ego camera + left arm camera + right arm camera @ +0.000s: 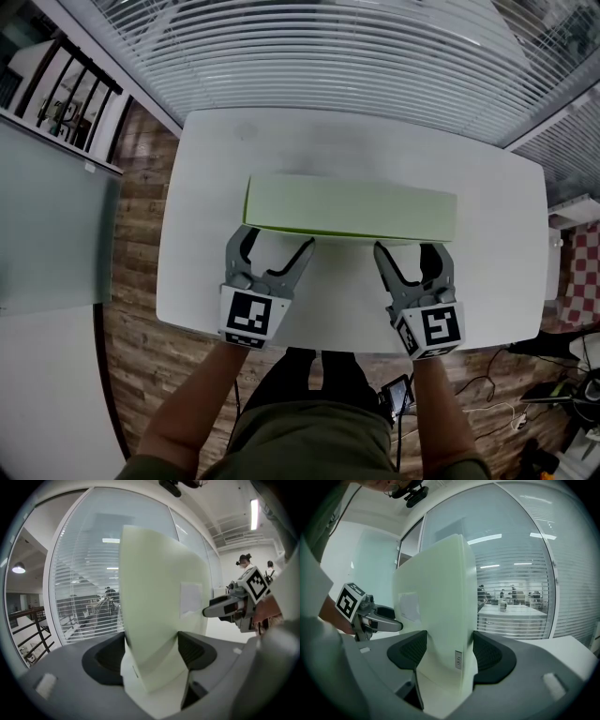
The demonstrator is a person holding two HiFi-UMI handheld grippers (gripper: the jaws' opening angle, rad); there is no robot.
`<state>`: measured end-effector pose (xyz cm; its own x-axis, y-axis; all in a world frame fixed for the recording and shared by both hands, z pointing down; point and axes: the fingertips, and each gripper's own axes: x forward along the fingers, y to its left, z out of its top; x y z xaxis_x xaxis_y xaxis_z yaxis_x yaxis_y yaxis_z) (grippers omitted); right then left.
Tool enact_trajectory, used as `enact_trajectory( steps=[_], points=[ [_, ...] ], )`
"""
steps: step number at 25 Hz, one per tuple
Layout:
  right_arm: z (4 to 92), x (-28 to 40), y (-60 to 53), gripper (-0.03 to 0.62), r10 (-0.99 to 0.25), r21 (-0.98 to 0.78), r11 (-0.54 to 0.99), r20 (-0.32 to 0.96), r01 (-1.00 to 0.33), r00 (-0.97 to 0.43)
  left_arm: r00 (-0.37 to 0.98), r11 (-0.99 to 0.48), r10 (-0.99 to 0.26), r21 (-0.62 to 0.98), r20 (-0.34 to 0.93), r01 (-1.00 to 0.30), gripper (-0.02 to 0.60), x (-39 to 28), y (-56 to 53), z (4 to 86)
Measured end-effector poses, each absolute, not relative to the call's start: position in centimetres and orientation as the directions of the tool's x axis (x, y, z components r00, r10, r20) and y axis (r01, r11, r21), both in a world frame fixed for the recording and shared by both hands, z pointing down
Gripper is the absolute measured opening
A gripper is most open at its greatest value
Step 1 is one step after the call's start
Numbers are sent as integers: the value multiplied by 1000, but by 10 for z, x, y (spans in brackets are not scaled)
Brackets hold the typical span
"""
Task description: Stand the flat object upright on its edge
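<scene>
Your left claw (277, 242) and right claw (412, 248) both squeeze the green box (352, 206) on the counter (356, 141); letting it stand alone seems left to do.

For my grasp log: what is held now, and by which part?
The pale green flat box, by its near long edge: left gripper near its left end, right gripper near its right.

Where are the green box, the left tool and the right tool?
green box (352, 208), head view, middle of visible face
left tool (277, 237), head view, between its fingertips
right tool (410, 246), head view, between its fingertips
</scene>
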<state>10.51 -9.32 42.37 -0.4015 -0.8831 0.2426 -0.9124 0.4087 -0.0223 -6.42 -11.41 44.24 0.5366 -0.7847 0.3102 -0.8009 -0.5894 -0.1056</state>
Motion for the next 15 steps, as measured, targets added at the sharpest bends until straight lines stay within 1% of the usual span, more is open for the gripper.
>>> enact_trajectory(
  steps=[15],
  points=[
    [425, 106, -87, 313, -882, -8, 408, 254, -913, -397, 537, -593, -781, -108, 319, -798, 342, -61, -109, 446]
  ],
)
